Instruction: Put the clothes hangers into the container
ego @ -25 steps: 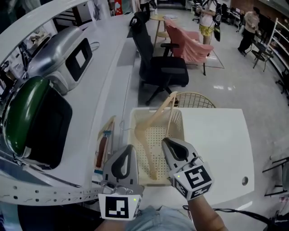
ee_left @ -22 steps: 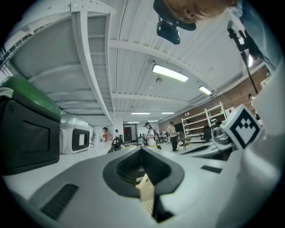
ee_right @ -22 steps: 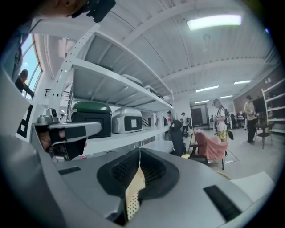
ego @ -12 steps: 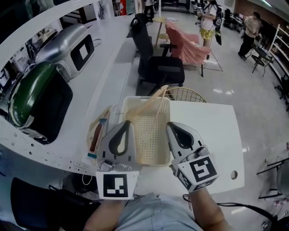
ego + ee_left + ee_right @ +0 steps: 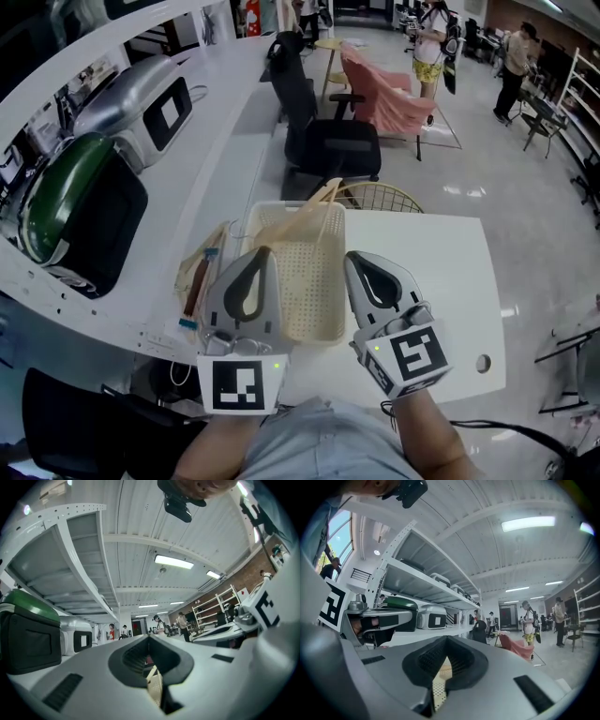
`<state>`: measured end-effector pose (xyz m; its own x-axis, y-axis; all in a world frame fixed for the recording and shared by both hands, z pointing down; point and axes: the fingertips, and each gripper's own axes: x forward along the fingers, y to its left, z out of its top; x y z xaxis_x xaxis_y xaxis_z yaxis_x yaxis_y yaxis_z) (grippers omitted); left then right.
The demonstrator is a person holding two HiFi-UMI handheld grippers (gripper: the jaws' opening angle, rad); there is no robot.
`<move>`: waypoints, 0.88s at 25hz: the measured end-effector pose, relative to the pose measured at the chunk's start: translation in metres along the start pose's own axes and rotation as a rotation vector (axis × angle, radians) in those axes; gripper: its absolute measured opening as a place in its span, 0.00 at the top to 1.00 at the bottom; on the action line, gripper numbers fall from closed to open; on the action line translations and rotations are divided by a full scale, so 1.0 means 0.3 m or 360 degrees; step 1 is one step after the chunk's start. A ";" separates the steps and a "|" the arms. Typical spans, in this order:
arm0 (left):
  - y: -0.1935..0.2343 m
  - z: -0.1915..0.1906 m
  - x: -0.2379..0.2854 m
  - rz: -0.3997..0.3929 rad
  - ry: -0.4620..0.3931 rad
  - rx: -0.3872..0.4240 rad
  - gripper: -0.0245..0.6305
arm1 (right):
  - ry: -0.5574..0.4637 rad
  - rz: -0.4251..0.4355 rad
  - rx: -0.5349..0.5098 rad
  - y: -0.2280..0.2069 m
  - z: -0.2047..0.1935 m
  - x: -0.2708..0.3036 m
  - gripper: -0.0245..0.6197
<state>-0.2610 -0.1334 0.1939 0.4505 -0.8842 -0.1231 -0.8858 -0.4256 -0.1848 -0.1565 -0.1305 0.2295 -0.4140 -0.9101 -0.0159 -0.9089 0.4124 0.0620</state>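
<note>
A cream perforated basket [image 5: 298, 281] stands on the white table [image 5: 441, 281]. Pale wooden hangers [image 5: 314, 208] lie inside it, their ends poking over the far rim. My left gripper [image 5: 262, 252] hovers over the basket's near left corner, jaws shut and empty. To the right of the basket my right gripper [image 5: 353, 259] is also shut with nothing in it. In the left gripper view the shut gripper [image 5: 149, 638] shows a sliver of basket [image 5: 154, 687] below it. The right gripper view shows the same: shut gripper [image 5: 447, 637], basket mesh [image 5: 438, 682] underneath.
A packaged wooden-handled tool [image 5: 198, 281] lies left of the basket. A green-and-black case [image 5: 70, 206] and a silver case [image 5: 131, 103] sit on the curved shelf at left. A black office chair [image 5: 323, 136] and a gold wire chair [image 5: 389, 199] stand beyond the table. People stand far off.
Both grippers have drawn back from the basket and risen. The hanger that leaned steeply out of the basket now lies lower inside it.
</note>
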 end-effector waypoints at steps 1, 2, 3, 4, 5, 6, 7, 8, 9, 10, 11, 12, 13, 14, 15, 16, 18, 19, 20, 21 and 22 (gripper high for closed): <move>-0.003 0.001 0.001 -0.0001 0.0000 0.0003 0.94 | -0.0004 -0.0003 -0.0001 -0.005 0.002 -0.001 0.95; -0.006 0.002 0.004 -0.0004 0.0000 0.0005 0.95 | -0.0006 -0.0006 0.0001 -0.010 0.003 -0.001 0.95; -0.009 0.001 0.006 -0.0008 0.0001 0.0003 0.94 | -0.0008 -0.0009 0.0004 -0.014 0.002 -0.001 0.95; -0.012 -0.001 0.008 -0.0011 0.0001 -0.0001 0.95 | -0.0008 -0.0011 0.0006 -0.018 0.001 0.001 0.95; -0.013 -0.003 0.010 -0.0013 0.0002 -0.0004 0.95 | -0.0008 -0.0013 0.0009 -0.020 -0.001 0.004 0.95; -0.014 -0.005 0.012 -0.0016 0.0003 -0.0005 0.94 | -0.0007 -0.0013 0.0010 -0.021 -0.002 0.006 0.95; -0.016 -0.006 0.013 -0.0019 0.0002 -0.0004 0.94 | -0.0006 -0.0013 0.0012 -0.021 -0.004 0.008 0.95; -0.018 -0.006 0.015 -0.0023 -0.0001 -0.0003 0.94 | -0.0004 -0.0012 0.0012 -0.021 -0.005 0.008 0.95; -0.021 -0.005 0.016 -0.0025 -0.0005 -0.0004 0.95 | -0.0002 -0.0012 0.0013 -0.022 -0.007 0.008 0.95; -0.024 -0.004 0.017 -0.0027 -0.0008 -0.0005 0.94 | 0.0002 -0.0013 0.0014 -0.024 -0.010 0.007 0.95; -0.026 -0.004 0.018 -0.0030 -0.0007 -0.0005 0.94 | 0.0005 -0.0015 0.0015 -0.027 -0.012 0.007 0.95; -0.027 -0.006 0.018 -0.0032 -0.0002 -0.0003 0.95 | 0.0009 -0.0017 0.0016 -0.029 -0.015 0.007 0.95; -0.028 -0.009 0.019 -0.0034 0.0005 -0.0002 0.95 | 0.0012 -0.0018 0.0017 -0.031 -0.017 0.007 0.95; -0.028 -0.011 0.021 -0.0037 0.0009 -0.0002 0.94 | 0.0014 -0.0020 0.0019 -0.033 -0.019 0.008 0.95; -0.027 -0.012 0.023 -0.0040 0.0009 -0.0004 0.94 | 0.0015 -0.0022 0.0020 -0.034 -0.021 0.009 0.95; -0.027 -0.013 0.024 -0.0042 0.0007 -0.0008 0.95 | 0.0016 -0.0024 0.0021 -0.034 -0.022 0.010 0.95; -0.026 -0.014 0.026 -0.0046 0.0003 -0.0012 0.94 | 0.0018 -0.0029 0.0022 -0.036 -0.025 0.012 0.95; -0.028 -0.014 0.027 -0.0049 0.0002 -0.0012 0.95 | 0.0019 -0.0031 0.0022 -0.038 -0.027 0.012 0.95; -0.030 -0.013 0.029 -0.0052 0.0001 -0.0011 0.95 | 0.0021 -0.0033 0.0022 -0.040 -0.028 0.012 0.95; -0.032 -0.013 0.030 -0.0055 0.0001 -0.0009 0.95 | 0.0022 -0.0034 0.0021 -0.043 -0.028 0.012 0.95; -0.034 -0.013 0.031 -0.0057 0.0002 -0.0008 0.94 | 0.0023 -0.0035 0.0021 -0.045 -0.027 0.012 0.95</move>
<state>-0.2483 -0.1381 0.1983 0.4819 -0.8687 -0.1150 -0.8697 -0.4580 -0.1842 -0.1454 -0.1397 0.2369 -0.3933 -0.9194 -0.0028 -0.9184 0.3927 0.0485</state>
